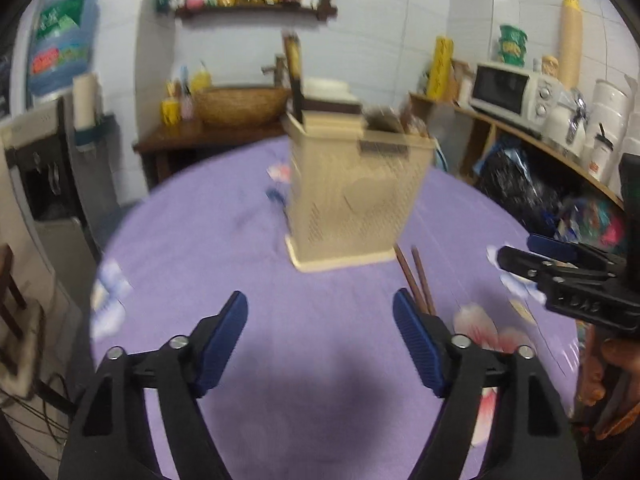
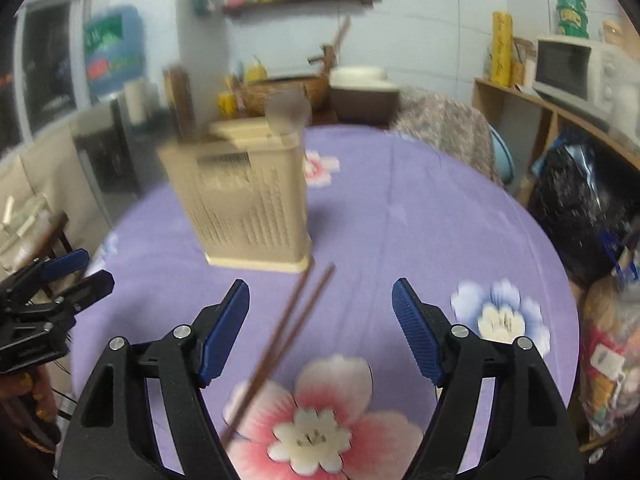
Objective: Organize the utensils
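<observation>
On the purple flowered tablecloth (image 2: 400,216), the left gripper (image 1: 320,320) gapes empty; at twelve o'clock stands the beige perforated plastic utensil basket (image 1: 356,196). The brown wooden chopsticks (image 2: 296,320) lie untouched between the right gripper's (image 2: 320,312) spread jaws.

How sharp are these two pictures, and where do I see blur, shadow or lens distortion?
Left wrist view: the beige utensil basket is motion-blurred, the left tool fairly sharp, with a dark shadow on the purple tablecloth between its arms. Right wrist view: the basket and the chopsticks are smeared, the right tool crisp. Both views: fisheye bending and black corners.
</observation>
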A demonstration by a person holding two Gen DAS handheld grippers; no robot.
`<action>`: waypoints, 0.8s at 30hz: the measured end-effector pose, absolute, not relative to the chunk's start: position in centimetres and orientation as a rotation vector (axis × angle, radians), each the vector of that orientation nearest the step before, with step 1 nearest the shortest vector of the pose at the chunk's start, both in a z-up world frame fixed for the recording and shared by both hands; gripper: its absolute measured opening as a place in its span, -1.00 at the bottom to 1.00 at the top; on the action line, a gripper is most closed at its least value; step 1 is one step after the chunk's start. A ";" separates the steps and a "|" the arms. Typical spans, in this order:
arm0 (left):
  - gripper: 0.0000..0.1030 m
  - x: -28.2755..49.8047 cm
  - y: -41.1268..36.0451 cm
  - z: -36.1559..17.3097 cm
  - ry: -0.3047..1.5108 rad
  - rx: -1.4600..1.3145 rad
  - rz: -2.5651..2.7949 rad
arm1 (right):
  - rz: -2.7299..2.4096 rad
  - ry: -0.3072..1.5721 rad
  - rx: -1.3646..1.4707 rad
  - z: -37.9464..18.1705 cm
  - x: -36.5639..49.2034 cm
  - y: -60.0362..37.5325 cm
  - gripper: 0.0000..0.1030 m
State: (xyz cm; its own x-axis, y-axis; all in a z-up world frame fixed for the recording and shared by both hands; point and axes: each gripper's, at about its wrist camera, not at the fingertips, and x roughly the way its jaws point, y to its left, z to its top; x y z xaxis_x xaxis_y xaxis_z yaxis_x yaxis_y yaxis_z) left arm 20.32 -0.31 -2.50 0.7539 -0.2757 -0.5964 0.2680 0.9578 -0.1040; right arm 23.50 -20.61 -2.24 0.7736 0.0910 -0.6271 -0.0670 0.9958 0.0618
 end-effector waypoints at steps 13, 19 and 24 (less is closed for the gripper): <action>-0.27 17.4 -8.4 -8.0 0.862 0.133 -0.495 | -0.054 0.747 0.215 -6.7 19.4 -26.9 0.52; -0.81 17.6 -7.9 -8.9 0.906 0.072 -0.503 | -0.033 0.753 0.249 -7.0 19.5 -27.3 0.52; -0.84 17.5 -6.9 -8.8 0.914 0.012 -0.500 | -0.017 0.750 0.269 -7.0 19.4 -27.0 0.52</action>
State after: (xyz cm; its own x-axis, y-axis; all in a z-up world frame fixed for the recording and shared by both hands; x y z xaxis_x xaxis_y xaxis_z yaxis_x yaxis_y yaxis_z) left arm 17.49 -6.86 -8.76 0.5049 -0.4097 -0.7598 0.4195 0.8857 -0.1988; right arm 19.40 -27.00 -7.01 0.7329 0.0809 -0.6755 0.1106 0.9655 0.2356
